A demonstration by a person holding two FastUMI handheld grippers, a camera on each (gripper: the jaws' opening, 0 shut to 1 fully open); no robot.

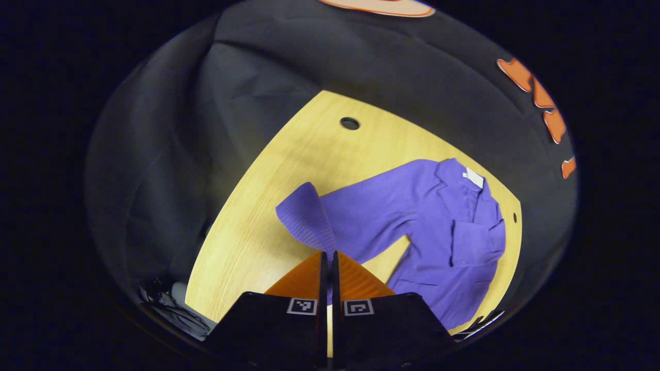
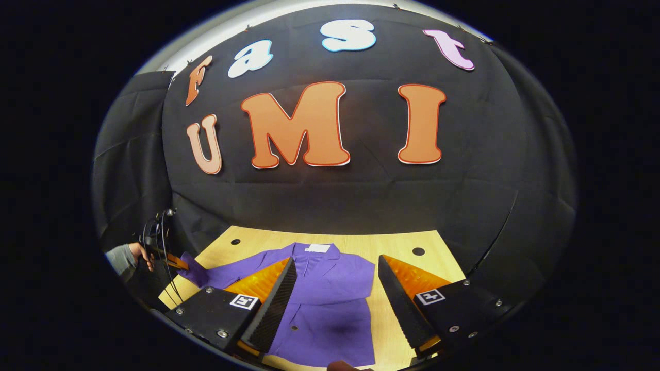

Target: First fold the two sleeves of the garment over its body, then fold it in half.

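Garment (image 1: 438,232) is lying flat on the wooden table (image 1: 289,170), 1 sleeve already over its body. Left gripper (image 1: 328,255) is pinching the other sleeve's cuff (image 1: 307,216); right gripper (image 2: 335,281) is hovering wide apart (holding nothing). Thin fabric may be slipping free mid-swing.

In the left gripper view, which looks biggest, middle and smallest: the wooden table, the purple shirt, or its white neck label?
1. Wooden table
2. Purple shirt
3. White neck label, far smaller than the others
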